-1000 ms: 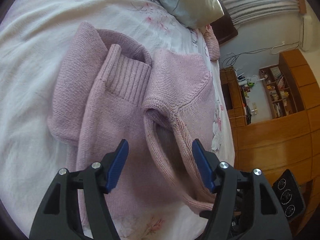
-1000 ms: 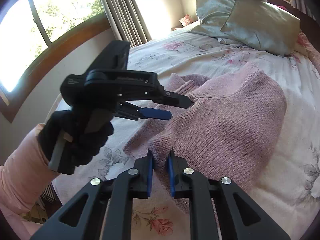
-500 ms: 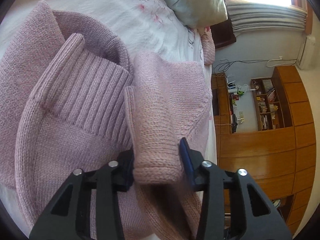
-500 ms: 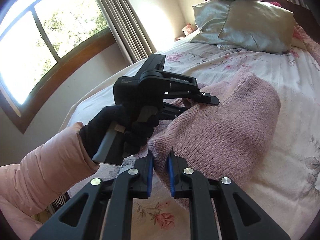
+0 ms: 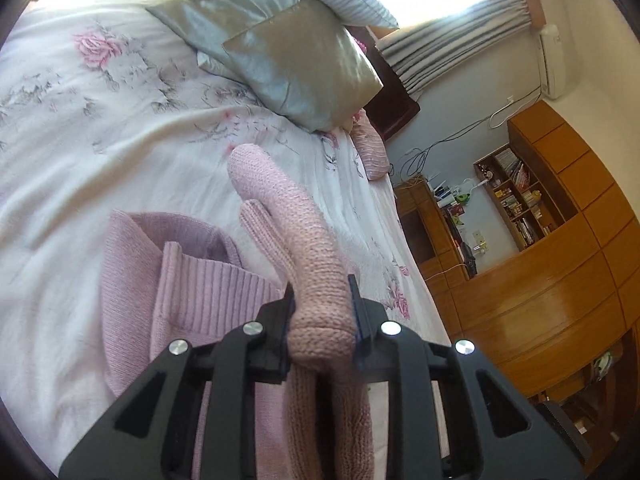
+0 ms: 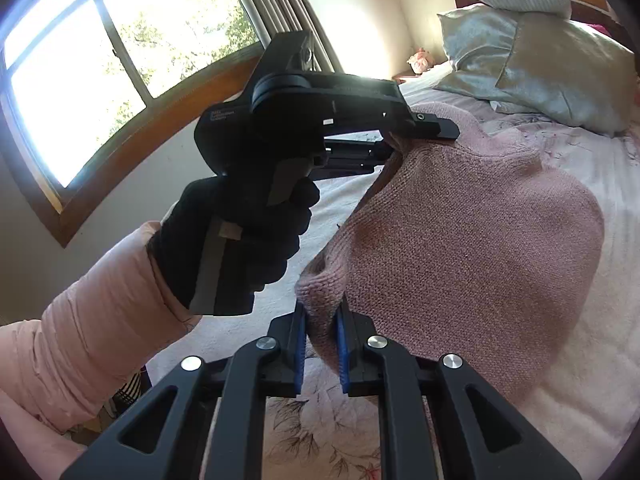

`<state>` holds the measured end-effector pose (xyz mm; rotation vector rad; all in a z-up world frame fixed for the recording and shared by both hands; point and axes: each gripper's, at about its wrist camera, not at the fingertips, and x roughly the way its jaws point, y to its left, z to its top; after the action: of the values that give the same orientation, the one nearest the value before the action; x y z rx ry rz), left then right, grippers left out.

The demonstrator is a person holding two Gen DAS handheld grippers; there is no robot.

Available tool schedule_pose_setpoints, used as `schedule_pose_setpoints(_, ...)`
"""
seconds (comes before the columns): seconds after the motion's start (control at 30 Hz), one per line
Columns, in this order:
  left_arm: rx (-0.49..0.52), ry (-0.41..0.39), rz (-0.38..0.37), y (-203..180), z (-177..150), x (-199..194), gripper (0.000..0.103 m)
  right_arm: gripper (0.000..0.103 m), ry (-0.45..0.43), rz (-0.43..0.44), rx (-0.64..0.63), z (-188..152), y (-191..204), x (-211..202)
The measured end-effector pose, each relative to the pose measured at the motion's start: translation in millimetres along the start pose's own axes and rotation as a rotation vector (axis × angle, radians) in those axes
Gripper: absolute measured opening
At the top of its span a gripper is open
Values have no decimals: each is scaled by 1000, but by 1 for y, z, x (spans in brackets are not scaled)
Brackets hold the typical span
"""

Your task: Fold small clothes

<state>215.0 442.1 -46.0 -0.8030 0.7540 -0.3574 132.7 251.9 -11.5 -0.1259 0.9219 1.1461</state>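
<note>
- your left tool point(image 5: 322, 316) is clamped on a bunched fold of the pink knit sweater point(image 5: 208, 292); that fold is raised off the bed point(image 5: 120, 128)
- your right tool point(image 6: 321, 334) pinches another edge of the same sweater point(image 6: 472, 240); blue pads point(image 6: 299, 344) tight on the knit
- rest of the sweater drapes on the floral bedspread, ribbed hem facing up
- gloved left hand point(image 6: 248, 232) grips its tool handle; satin pillows point(image 5: 280, 44) at the headboard
</note>
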Motion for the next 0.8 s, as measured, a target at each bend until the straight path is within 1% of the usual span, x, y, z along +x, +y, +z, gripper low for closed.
schedule_pose_setpoints(0.2, -28, 11, 72, 49, -10, 5, 21, 13, 97, -46, -24, -12, 5, 47)
schedule_pose_setpoints(0.4, -72, 35, 121, 88, -30, 17, 21, 13, 167, -48, 19, -33, -10, 79)
schedule_pose_setpoints(0.47, -90, 44, 121, 97, -34, 20, 22, 14, 189, -52, 40, -38, -19, 90)
schedule_pose_setpoints(0.5, -105, 44, 115, 100, -35, 19, 26, 16, 199, -51, 53, -42, -22, 94)
schedule_pose_setpoints(0.53, -115, 41, 109, 102, -36, 18, 27, 19, 207, -47, 67, -46, -26, 97)
schedule_pose_setpoints(0.6, -127, 32, 115, 101, -32, 13, 33, 21, 189, -24, 92, -51, -30, 96)
schedule_pose_setpoints(0.63, -128, 24, 121, 100, -29, 11, 36, 26, 184, -7, 100, -52, -32, 93)
schedule_pose_setpoints(0.7, -126, 2, 132, 96, -19, 5, 51, 31, 172, 20, 113, -53, -32, 83)
schedule_pose_setpoints(0.73, -126, 0, 129, 95, -14, 5, 54, 34, 159, 31, 112, -53, -32, 75)
schedule_pose_setpoints(0.77, -128, 7, 123, 94, -9, 7, 58, 35, 143, 35, 109, -53, -31, 65)
schedule_pose_setpoints(0.8, -133, 19, 125, 93, -5, 10, 60, 36, 122, 29, 106, -53, -31, 55)
